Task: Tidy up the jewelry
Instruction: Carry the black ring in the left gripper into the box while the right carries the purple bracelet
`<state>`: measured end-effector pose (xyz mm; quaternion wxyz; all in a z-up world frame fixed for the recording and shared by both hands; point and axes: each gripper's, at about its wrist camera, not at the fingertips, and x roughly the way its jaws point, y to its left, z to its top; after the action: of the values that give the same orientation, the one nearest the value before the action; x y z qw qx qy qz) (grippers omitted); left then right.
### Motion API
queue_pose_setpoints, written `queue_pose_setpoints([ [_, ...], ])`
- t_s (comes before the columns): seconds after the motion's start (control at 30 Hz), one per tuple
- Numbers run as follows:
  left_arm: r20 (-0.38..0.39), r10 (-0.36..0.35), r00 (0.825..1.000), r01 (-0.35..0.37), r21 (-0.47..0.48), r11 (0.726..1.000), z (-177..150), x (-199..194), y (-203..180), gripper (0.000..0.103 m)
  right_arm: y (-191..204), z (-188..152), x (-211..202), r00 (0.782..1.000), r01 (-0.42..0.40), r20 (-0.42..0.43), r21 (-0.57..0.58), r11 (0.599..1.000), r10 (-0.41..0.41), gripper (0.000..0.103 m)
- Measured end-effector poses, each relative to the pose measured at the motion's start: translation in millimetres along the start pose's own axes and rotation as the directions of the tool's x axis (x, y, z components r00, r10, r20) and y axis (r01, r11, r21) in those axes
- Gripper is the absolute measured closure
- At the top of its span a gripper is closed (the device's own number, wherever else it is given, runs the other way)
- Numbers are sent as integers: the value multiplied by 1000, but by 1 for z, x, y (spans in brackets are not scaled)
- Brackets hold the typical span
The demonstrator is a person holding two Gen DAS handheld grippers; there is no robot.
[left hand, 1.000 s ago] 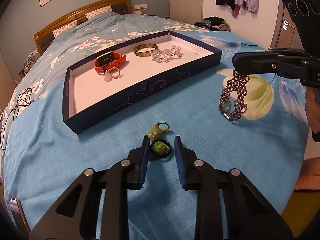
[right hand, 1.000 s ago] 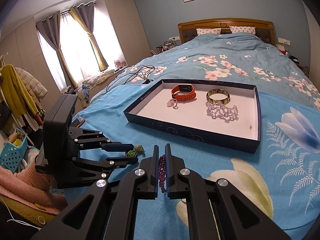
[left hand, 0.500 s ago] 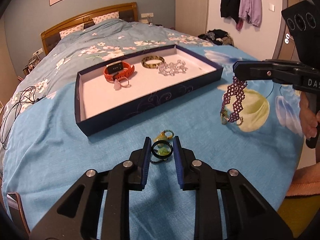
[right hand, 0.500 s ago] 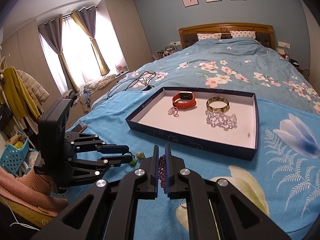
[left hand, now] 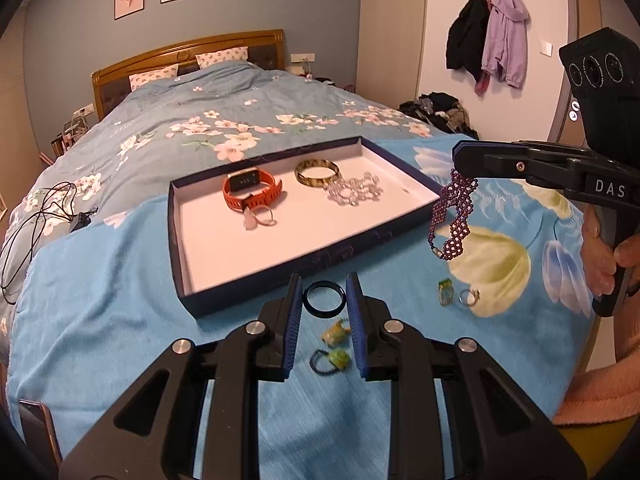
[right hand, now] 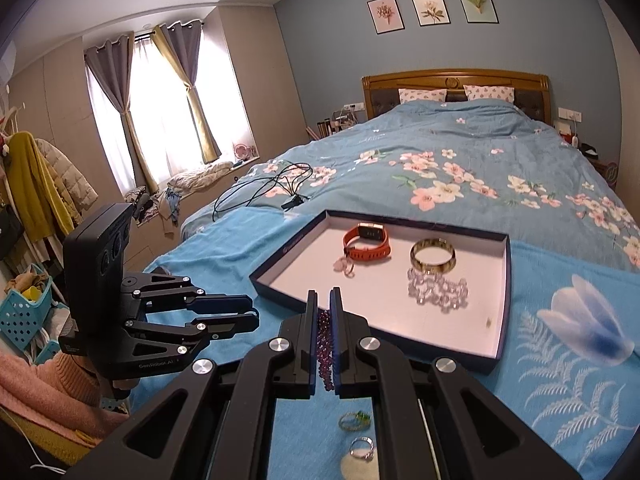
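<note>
Moved: both tools came up off the bed since a second back, and the left one lifted a dark ring clear of the two green charms it used to sit over
Tray (left hand: 400, 222): dark blue rim, white inside, lay on the blue bedspread (left hand: 120, 320) just past both tools
In the tray, left to right: orange watch (left hand: 252, 194), small pink-stone ring (left hand: 260, 220) in front of it, tortoiseshell bangle (left hand: 317, 173), clear crystal bracelet (left hand: 354, 192) touching the bangle
Left tool (left hand: 324, 300): partly closed, pads pinched the dark ring (left hand: 324, 299) edge to edge, held in the air near the tray's front wall
Green charms (left hand: 336, 346): stayed on the bedspread under the left tool
Right tool (right hand: 324, 336): squeezed nearly shut on the purple beaded bracelet (left hand: 452, 216), which hung down by the tray's right corner, clear of the bed
Loose bits: green-stone ring (left hand: 445, 291) and silver ring (left hand: 469, 297) sat side by side on the bedspread below the bracelet
Hand (left hand: 604, 256): gripped the right tool's handle at the far right
</note>
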<state>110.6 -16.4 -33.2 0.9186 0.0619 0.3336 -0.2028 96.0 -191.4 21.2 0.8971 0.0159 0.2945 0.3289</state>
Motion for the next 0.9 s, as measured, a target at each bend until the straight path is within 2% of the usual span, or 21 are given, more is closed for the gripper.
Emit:
queue_pose_setpoints([
  [0.47, 21, 26, 999, -25, -42, 999, 29, 13, 23, 81, -20, 33, 21, 999, 18, 31, 8, 1000, -19, 99],
  [0.9, -5, 47, 999, -48, -54, 997, 50, 46, 34, 81, -37, 45, 64, 999, 31, -15, 24, 999, -31, 99],
])
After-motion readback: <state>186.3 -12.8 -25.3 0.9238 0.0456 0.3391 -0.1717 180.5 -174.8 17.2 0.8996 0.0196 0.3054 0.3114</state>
